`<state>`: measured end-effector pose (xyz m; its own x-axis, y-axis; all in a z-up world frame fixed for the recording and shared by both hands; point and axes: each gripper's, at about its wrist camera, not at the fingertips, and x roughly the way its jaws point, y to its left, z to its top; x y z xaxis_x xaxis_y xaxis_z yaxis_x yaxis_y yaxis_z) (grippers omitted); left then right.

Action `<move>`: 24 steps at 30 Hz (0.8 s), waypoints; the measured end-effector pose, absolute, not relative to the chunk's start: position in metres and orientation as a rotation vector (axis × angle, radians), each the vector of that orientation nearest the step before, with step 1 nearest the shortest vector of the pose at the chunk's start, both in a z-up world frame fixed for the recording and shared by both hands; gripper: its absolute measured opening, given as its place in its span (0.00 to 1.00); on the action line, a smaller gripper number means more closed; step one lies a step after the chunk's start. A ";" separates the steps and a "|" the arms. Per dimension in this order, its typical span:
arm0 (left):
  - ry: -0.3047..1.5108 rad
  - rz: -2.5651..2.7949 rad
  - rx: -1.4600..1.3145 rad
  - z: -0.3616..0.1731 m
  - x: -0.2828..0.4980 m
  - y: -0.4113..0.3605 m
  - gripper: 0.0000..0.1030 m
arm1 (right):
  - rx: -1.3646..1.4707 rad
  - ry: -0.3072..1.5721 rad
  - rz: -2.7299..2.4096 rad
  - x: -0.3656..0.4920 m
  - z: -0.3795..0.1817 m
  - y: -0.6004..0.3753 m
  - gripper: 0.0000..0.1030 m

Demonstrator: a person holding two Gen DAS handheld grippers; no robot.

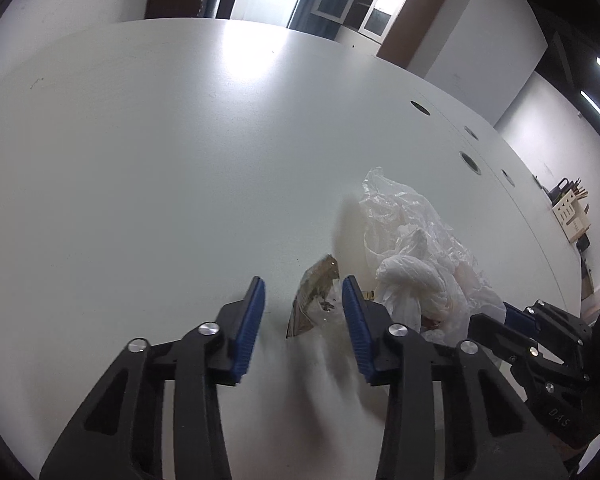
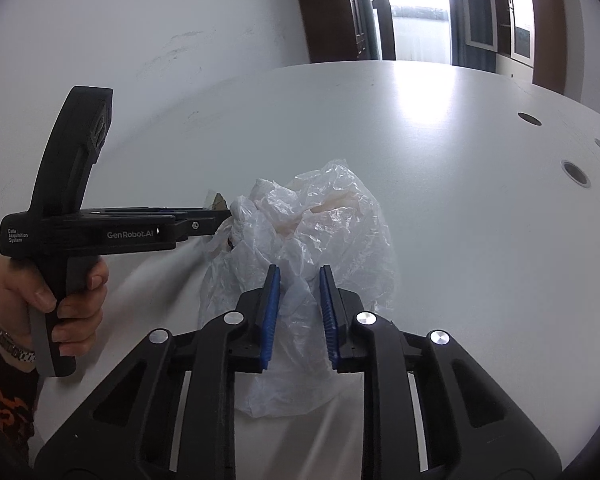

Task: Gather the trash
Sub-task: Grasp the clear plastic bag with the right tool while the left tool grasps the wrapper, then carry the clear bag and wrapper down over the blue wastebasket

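Trash bag [image 2: 300, 236]: crinkled clear plastic, right gripper [image 2: 299, 312] jaws pinching a fold.
Wrapper [image 1: 314, 298]: brownish, perhaps foil, between left gripper [image 1: 304, 320] jaws, spread.
Counter [image 1: 140, 160]: smooth white.

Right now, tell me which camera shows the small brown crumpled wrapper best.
The left wrist view: the small brown crumpled wrapper lies in plain sight between the open left gripper fingers. The right wrist view shows only a sliver beyond the clear plastic bag.
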<state>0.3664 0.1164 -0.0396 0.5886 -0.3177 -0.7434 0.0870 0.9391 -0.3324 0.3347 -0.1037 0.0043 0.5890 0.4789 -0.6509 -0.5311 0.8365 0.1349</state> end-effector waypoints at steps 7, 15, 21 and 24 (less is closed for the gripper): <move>0.856 -0.243 -0.276 -0.027 0.355 0.116 0.08 | -0.036 0.711 0.611 0.333 0.005 -0.114 0.06; 0.783 -0.190 -0.225 -0.012 0.308 0.109 0.08 | -0.036 0.640 0.587 0.285 0.020 -0.131 0.06; 0.748 -0.147 -0.236 0.004 0.247 0.106 0.08 | -0.049 0.610 0.603 0.236 0.034 -0.149 0.06; 0.712 -0.139 -0.212 0.017 0.213 0.101 0.08 | -0.044 0.604 0.609 0.217 0.038 -0.156 0.06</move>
